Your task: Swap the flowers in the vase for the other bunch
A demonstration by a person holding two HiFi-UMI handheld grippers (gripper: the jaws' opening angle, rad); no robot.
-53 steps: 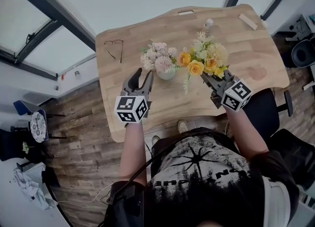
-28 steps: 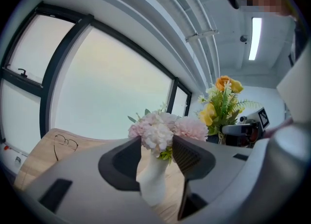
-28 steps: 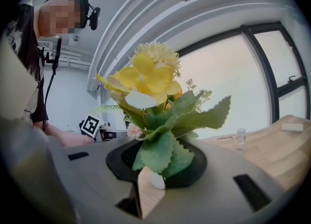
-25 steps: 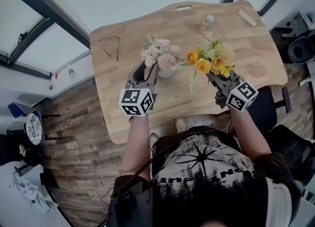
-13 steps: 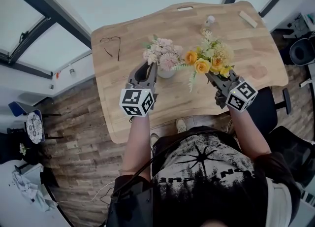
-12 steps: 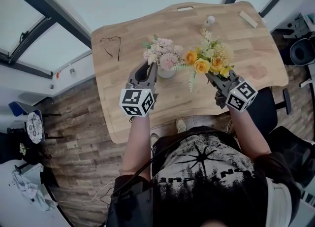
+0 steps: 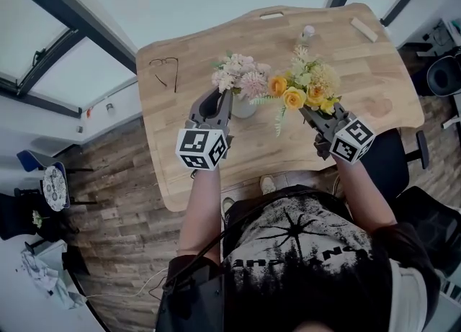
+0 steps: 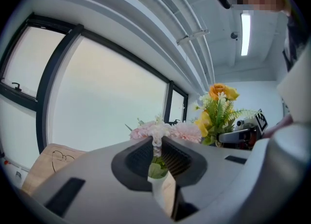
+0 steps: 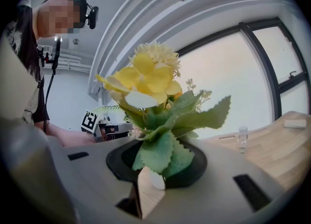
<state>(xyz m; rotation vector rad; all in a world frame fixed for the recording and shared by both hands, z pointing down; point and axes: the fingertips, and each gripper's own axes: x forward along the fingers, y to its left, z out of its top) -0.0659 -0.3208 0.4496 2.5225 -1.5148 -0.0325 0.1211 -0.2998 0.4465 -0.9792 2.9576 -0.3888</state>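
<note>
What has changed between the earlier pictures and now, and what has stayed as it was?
The left hand-held gripper moved forward to the pink bunch in the vase, and its jaws have just been closing; they now grip the stems above the vase. Unchanged: the right hand-held gripper holds the yellow bunch alongside; the vase stands on the table.

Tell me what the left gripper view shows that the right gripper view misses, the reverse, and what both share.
Only the left gripper view: the glasses and, as far as I can tell, the pink bunch. Only the right gripper view: the bottle and the block. Both: the yellow bunch, the table and the window.
</note>
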